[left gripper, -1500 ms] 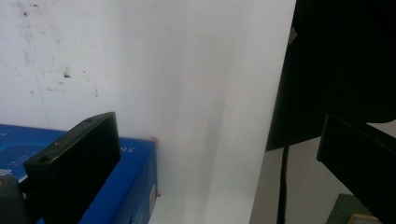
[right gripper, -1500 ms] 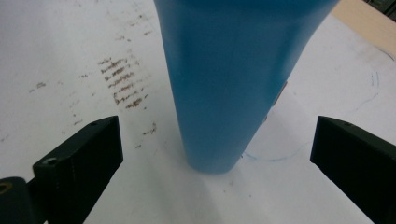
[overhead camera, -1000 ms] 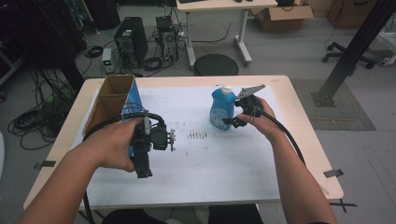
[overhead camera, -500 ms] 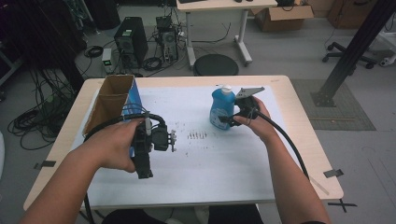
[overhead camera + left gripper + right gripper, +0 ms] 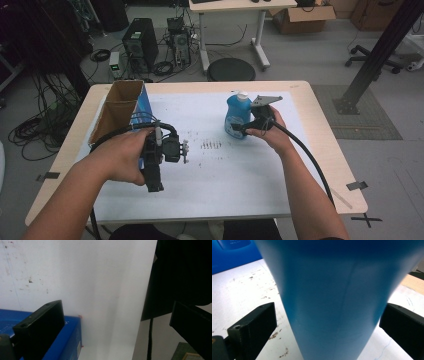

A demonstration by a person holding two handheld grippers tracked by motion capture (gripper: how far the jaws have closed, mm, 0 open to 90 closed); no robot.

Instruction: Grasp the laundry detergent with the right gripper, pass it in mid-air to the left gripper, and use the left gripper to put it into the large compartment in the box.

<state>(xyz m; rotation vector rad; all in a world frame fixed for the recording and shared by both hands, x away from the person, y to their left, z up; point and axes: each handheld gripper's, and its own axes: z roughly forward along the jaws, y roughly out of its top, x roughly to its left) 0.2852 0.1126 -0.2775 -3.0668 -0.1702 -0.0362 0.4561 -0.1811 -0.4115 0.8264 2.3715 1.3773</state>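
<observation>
At the table's right half, the right gripper (image 5: pixel 248 129) has its jaws spread wide on either side of the one blue bottle (image 5: pixel 332 295), which stands upright on the white sheet (image 5: pixel 225 175); gaps show at both jaws. The left gripper (image 5: pixel 117 322), jaws wide and empty, hangs beside the single open cardboard box (image 5: pixel 120 107) at the left edge. Bare sheet lies between the two grippers, dotted with dark specks (image 5: pixel 210 145).

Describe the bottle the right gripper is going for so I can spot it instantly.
On the white sheet covering the table, look right of centre. The blue bottle stands upright there between the open jaws of the right gripper; its white cap sets it apart from the open box at left.
</observation>
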